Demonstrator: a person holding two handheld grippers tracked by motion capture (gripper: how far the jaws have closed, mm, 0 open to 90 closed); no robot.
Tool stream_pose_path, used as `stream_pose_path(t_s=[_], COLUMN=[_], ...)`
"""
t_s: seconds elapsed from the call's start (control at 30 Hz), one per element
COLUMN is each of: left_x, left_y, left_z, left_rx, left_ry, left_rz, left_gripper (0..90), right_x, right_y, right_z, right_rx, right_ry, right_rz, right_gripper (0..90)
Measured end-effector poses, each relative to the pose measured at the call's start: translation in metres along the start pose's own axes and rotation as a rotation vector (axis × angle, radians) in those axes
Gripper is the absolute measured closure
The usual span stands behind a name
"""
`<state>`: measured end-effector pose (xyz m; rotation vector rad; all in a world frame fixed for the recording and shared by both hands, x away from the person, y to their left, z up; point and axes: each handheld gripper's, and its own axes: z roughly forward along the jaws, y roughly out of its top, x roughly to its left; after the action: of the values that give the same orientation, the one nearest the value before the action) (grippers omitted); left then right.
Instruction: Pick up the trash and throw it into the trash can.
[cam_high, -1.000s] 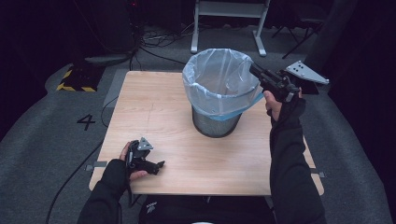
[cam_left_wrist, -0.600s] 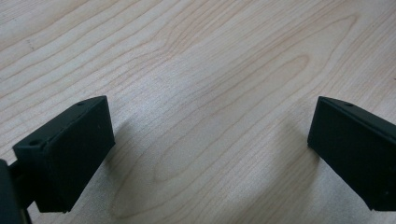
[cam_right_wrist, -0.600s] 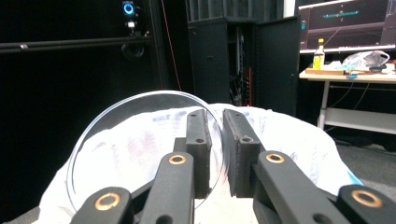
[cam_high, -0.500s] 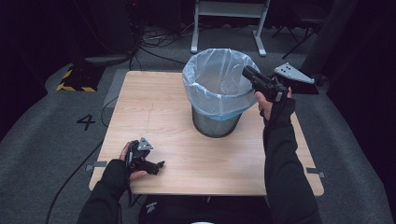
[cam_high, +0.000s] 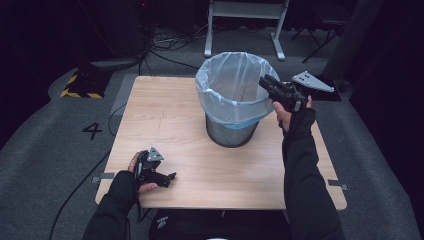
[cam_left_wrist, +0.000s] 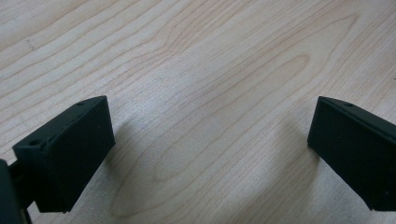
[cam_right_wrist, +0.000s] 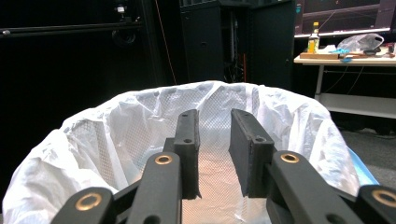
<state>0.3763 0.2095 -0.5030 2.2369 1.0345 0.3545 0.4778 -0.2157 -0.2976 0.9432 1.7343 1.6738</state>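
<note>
High view overlooks table; tool views sit close.

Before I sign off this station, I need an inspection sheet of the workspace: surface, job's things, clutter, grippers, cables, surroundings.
Surface: wooden table, bare light wood.
Job's things: mesh bin lined with a white bag, standing upright toward the table's far right.
Clutter: nothing seen on the table.
Grippers: left hand-held gripper jaws wide apart, low over the wood; right hand-held gripper at the bin's rim, jaws just opening, narrow gap, nothing between them.
Cables: cables on the floor beyond the table.
Surroundings: grey carpet marked 4, white stand, dark room.
</note>
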Motion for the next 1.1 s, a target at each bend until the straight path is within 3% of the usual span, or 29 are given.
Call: stream_pose_path(t_s=[0.3,0.57,0.7,0.77,0.87,0.9,0.97,1.1], left_x=[0.0,0.0,0.0,0.0,0.0,0.0,0.0,0.0], left_y=[0.0,0.0,0.0,0.0,0.0,0.0,0.0,0.0], left_z=[0.0,0.0,0.0,0.0,0.0,0.0,0.0,0.0], left_rx=[0.0,0.0,0.0,0.0,0.0,0.0,0.0,0.0], left_ry=[0.0,-0.001,-0.001,-0.001,-0.001,-0.001,-0.001,-0.001], left_rz=[0.0,0.0,0.001,0.001,0.001,0.001,0.001,0.001], left_gripper=[0.5,0.5,0.5,0.5,0.5,0.5,0.5,0.5], right_x=[-0.012,-0.028,-0.038,-0.042,-0.044,-0.049,-0.05,-0.06], right_y=[0.001,-0.008,-0.02,-0.035,-0.045,-0.057,-0.062,-0.094], right_z=[-0.028,-0.053,-0.066,-0.072,-0.075,-0.08,-0.081,-0.087], right_rx=[-0.005,0.009,0.054,0.123,0.163,0.188,0.202,0.278], right_ry=[-0.045,-0.104,-0.129,-0.162,-0.197,-0.2,-0.203,-0.216], right_rz=[-0.026,-0.001,-0.004,-0.019,-0.044,-0.042,-0.032,-0.016], right_gripper=[65.8,55.2,46.2,36.4,31.6,28.0,26.8,22.2])
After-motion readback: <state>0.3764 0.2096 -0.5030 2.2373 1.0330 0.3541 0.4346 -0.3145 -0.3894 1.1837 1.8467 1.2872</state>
